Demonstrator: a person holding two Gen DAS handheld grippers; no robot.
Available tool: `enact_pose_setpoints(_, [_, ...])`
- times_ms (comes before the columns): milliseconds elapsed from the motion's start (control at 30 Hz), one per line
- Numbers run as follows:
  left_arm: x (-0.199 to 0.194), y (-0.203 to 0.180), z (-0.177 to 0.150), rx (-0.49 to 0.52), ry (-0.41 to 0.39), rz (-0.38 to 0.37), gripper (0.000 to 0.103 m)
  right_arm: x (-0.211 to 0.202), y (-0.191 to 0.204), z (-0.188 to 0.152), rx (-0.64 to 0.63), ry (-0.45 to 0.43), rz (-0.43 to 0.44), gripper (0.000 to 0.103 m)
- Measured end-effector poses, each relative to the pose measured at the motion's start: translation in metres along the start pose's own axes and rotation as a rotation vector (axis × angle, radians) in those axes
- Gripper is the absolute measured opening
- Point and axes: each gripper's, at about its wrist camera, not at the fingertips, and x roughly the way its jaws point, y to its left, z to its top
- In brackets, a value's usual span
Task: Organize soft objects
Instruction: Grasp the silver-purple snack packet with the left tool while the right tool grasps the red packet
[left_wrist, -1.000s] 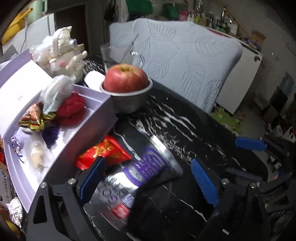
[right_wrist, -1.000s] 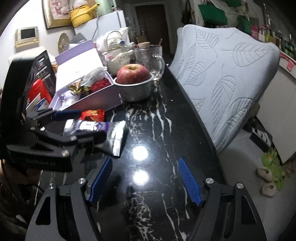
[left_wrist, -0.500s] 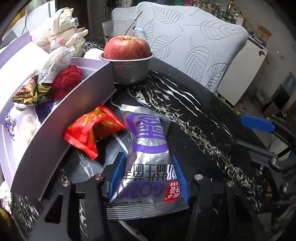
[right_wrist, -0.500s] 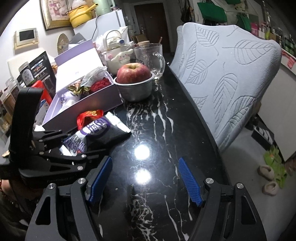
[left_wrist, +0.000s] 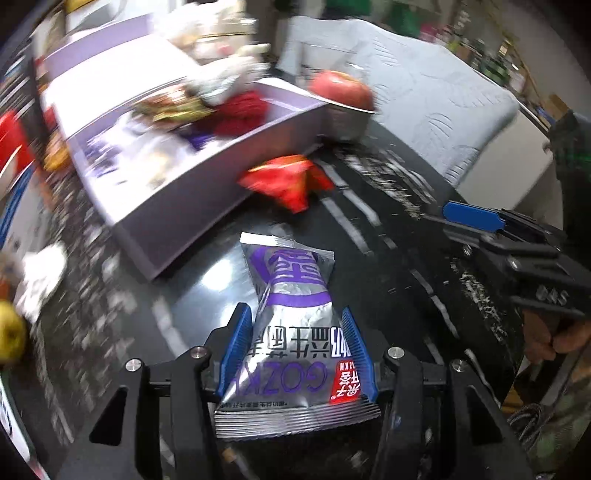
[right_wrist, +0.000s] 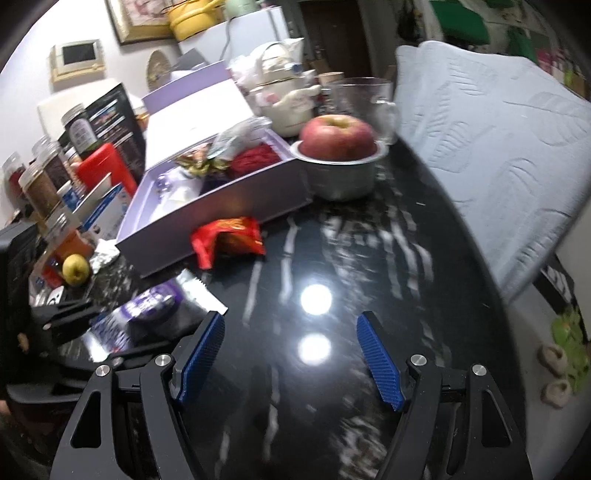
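Left wrist view shows the left gripper (left_wrist: 297, 349) clenched on a silver-and-purple foil snack packet (left_wrist: 291, 314), its blue pads pressing both sides of the puffed lower half; the crimped top points away toward the lavender box (left_wrist: 192, 206). The packet bears purple characters and a small red label near the pads, and hangs over the black marbled tabletop (left_wrist: 388, 266), just beside the box's near corner. A red snack packet (left_wrist: 288, 181) lies against the box's long side wall, close to the steel bowl (left_wrist: 347, 120) holding a red apple (left_wrist: 341, 90). Inside the box sit red yarn-like fluff (left_wrist: 242, 110) and wrapped sweets, blurred. Open tabletop stretches to the right of the packets, up to the curved edge by the grey leaf-patterned cushion (right_wrist: 491, 147). The right gripper (right_wrist: 291, 354) hovers over that bare stretch, tilted downward, jaws parted with nothing between them. A person's hand (left_wrist: 554, 338) grips its handle at the right edge.
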Motion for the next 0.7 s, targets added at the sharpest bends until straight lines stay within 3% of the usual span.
enact_pose_setpoints(167, [-0.016, 0.039, -0.011, -0.123, -0.029, 0.074, 0.051, 0.028, 0.02, 0.014, -0.039, 0.02, 0.045, 0.078])
enact_pose_setpoints(267, [-0.022, 0.056, -0.012, -0.178, -0.047, 0.071, 0.051, 0.047, 0.032, 0.022, -0.067, 0.04, 0.063, 0.081])
enact_pose_setpoints(400, [-0.021, 0.068, -0.013, -0.187, -0.073, 0.135, 0.051, 0.068, 0.039, 0.032, -0.072, 0.061, 0.048, 0.083])
enact_pose_setpoints(700, [-0.005, 0.073, -0.01, -0.175, -0.04, 0.116, 0.051, 0.107, 0.052, 0.057, -0.127, 0.11, 0.064, 0.088])
